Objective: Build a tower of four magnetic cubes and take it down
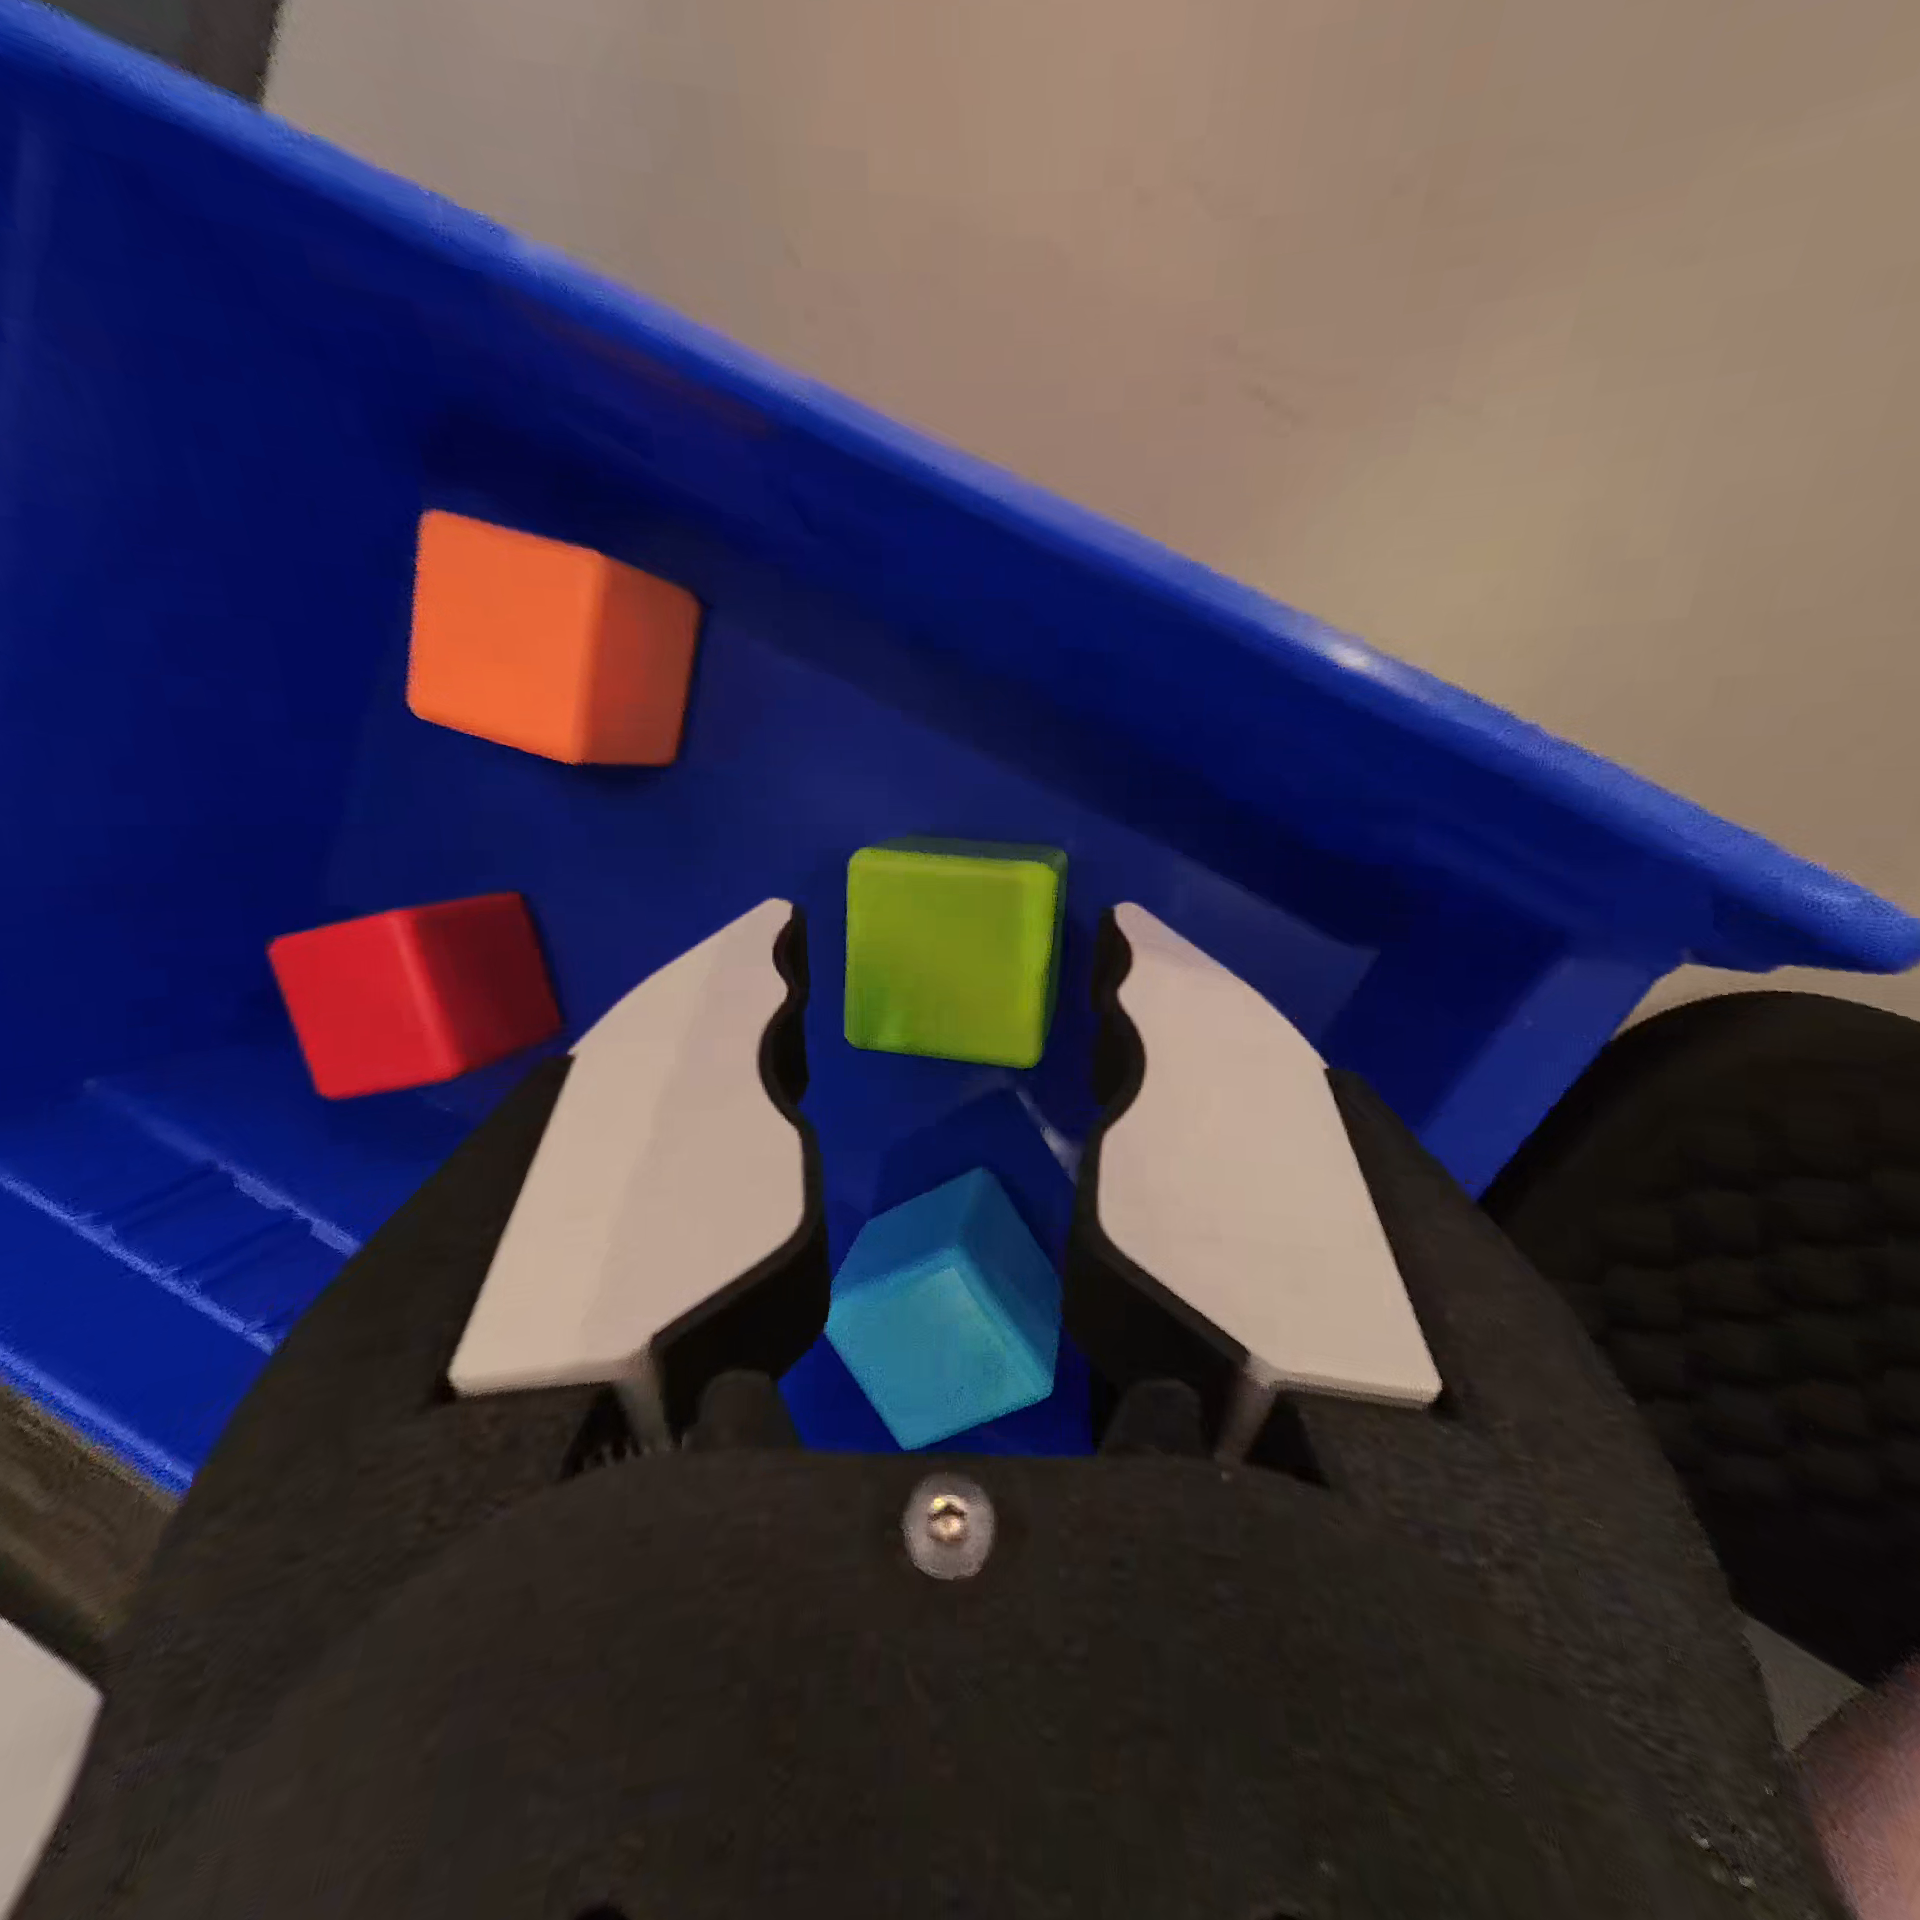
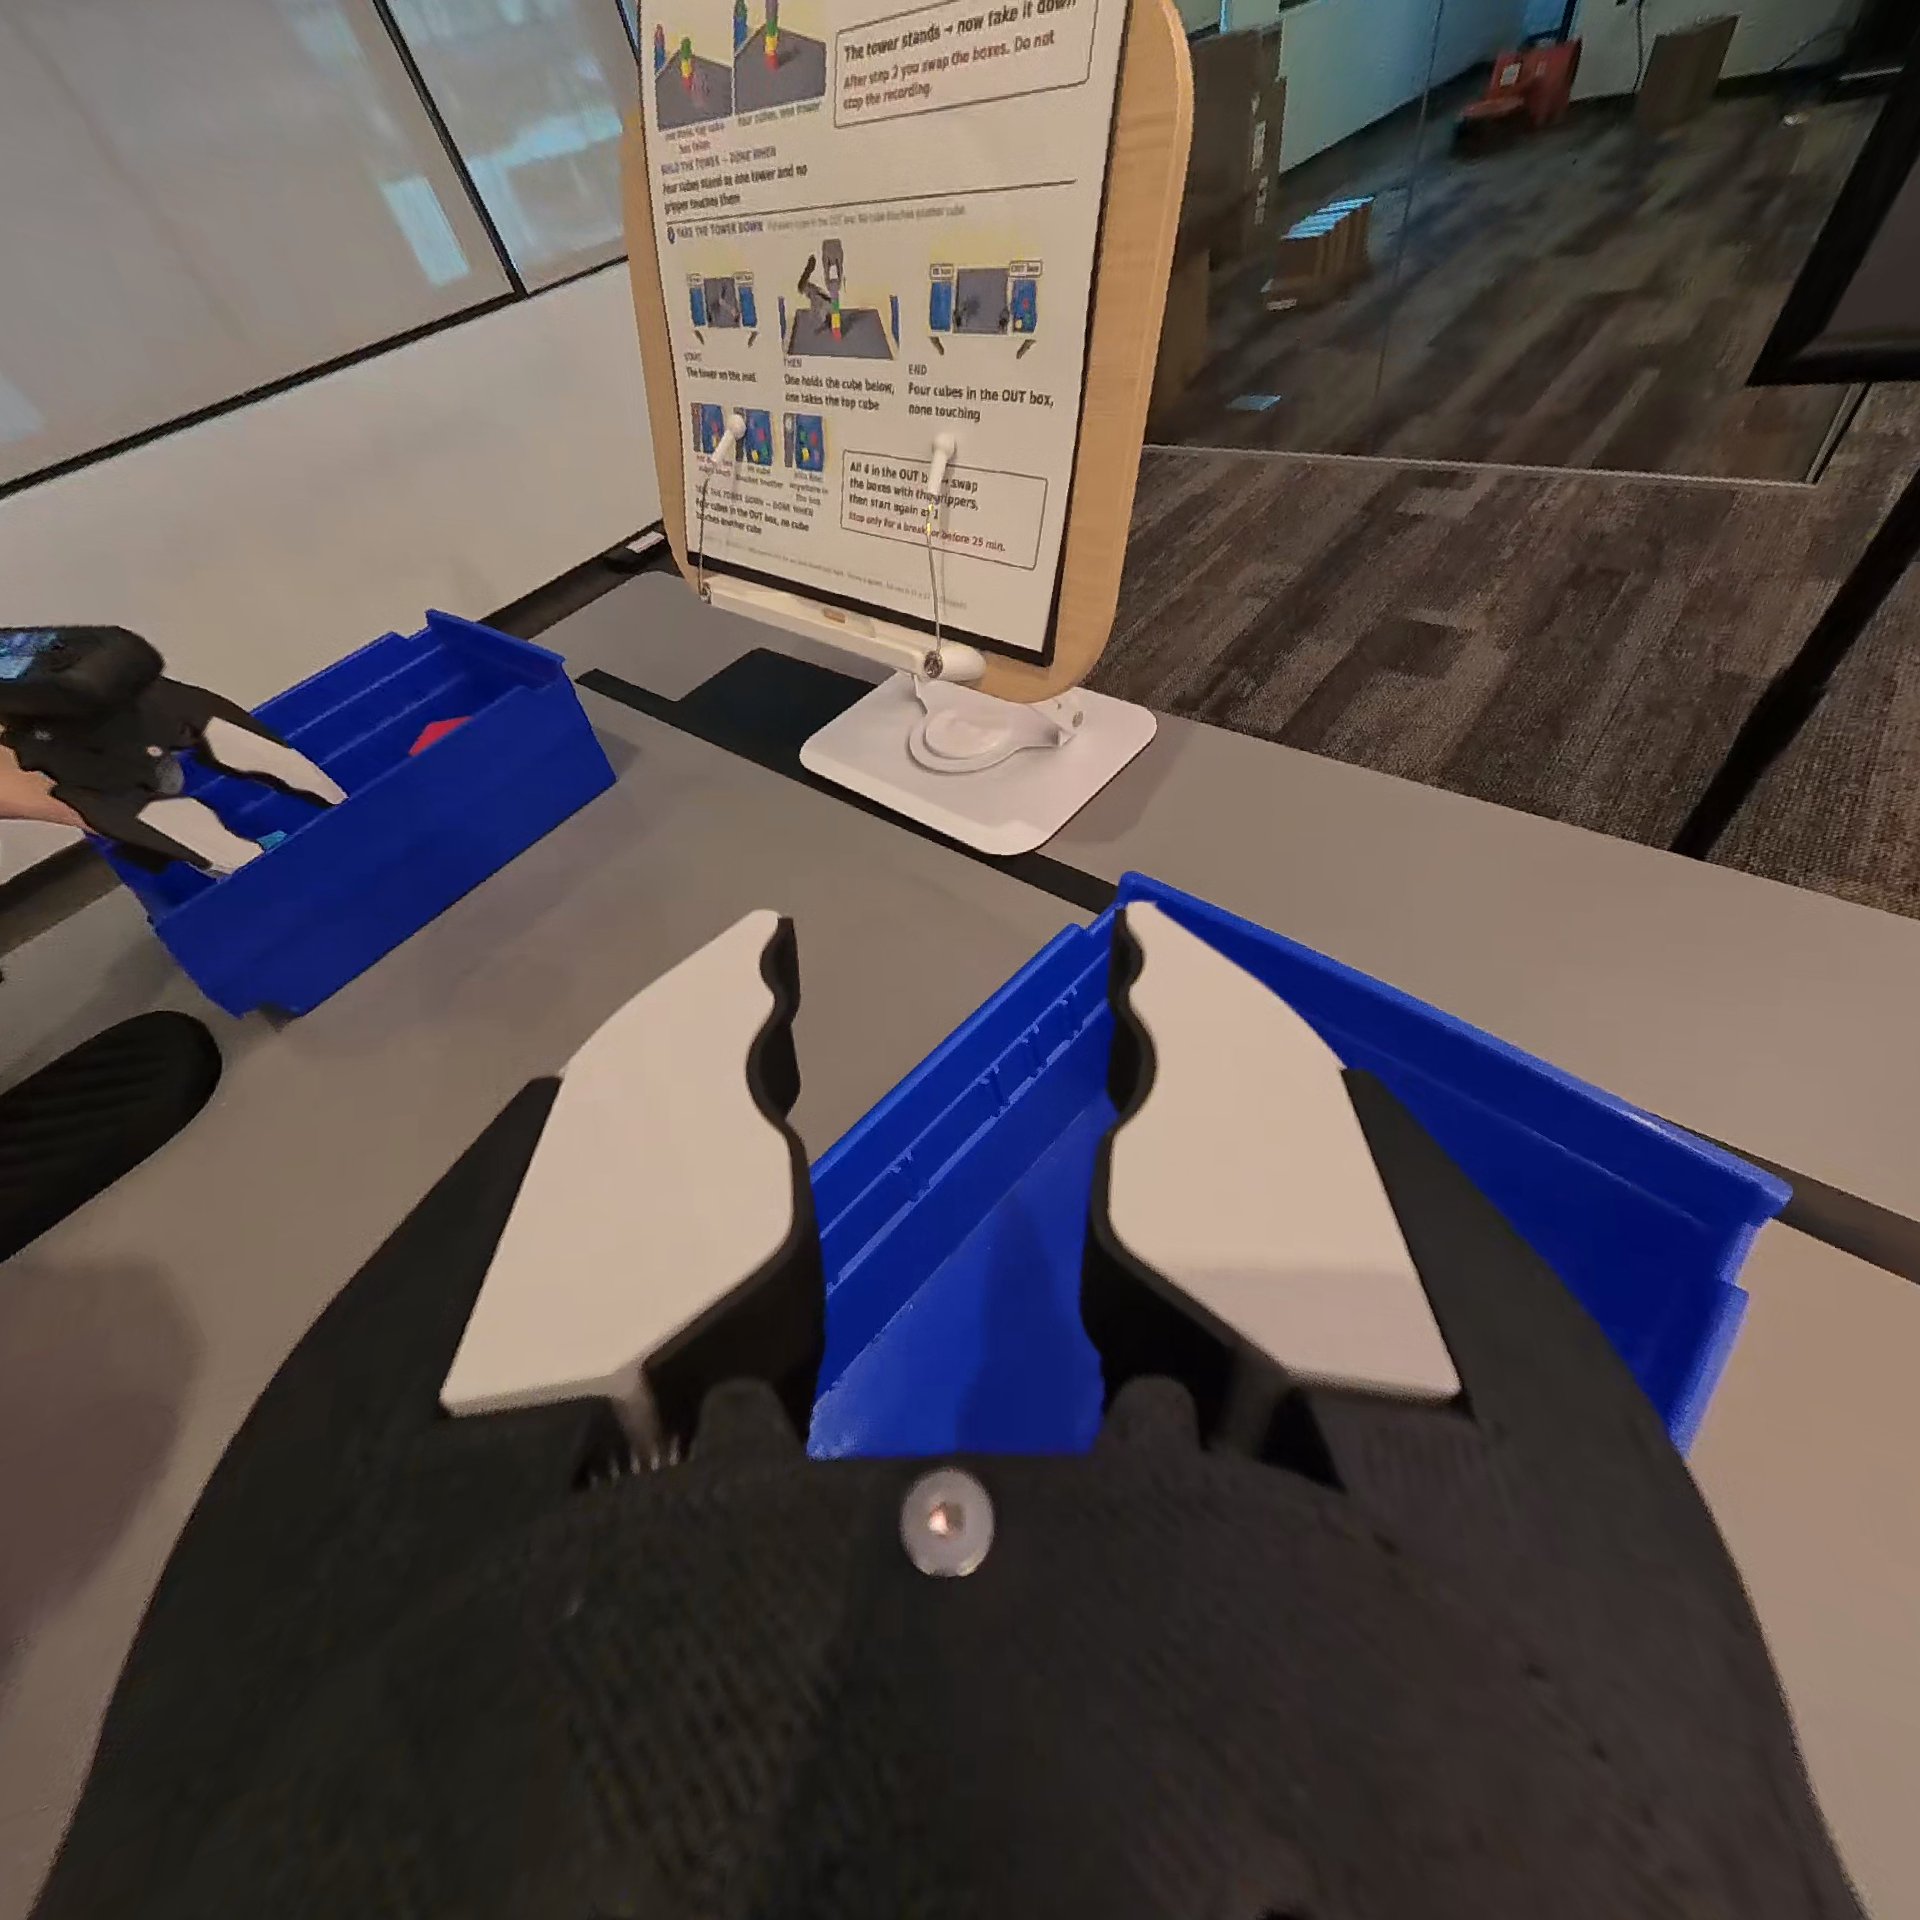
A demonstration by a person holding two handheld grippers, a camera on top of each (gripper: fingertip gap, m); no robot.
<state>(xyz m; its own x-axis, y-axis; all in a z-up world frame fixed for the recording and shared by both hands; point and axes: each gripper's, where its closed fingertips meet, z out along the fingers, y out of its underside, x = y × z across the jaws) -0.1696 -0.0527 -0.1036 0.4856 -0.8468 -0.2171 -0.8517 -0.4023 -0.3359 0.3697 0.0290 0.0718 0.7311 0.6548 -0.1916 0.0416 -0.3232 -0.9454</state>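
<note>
In the left wrist view four cubes lie apart on the floor of a blue bin point(image 1: 935, 540): orange point(image 1: 540, 644), red point(image 1: 405, 992), green point(image 1: 951, 951) and light blue point(image 1: 940, 1314). My left gripper point(image 1: 951, 935) is open above them, with the green cube showing between its fingertips and the light blue cube tilted between the finger bases. My right gripper point(image 2: 951, 940) is open and empty over a second blue bin point(image 2: 1455, 1101), whose visible floor holds no cube. The left gripper point(image 2: 281, 831) also shows far left in the right wrist view, reaching into the first bin point(image 2: 416, 862).
A grey table point(image 2: 727, 883) carries both bins. An instruction sheet on a wooden board with a white stand point(image 2: 977, 758) is at the back. A dark mat strip point(image 2: 758, 696) lies before it. A black rounded object point(image 2: 94, 1101) sits at the left edge. My right fingertips sit around 60 cm from my left ones.
</note>
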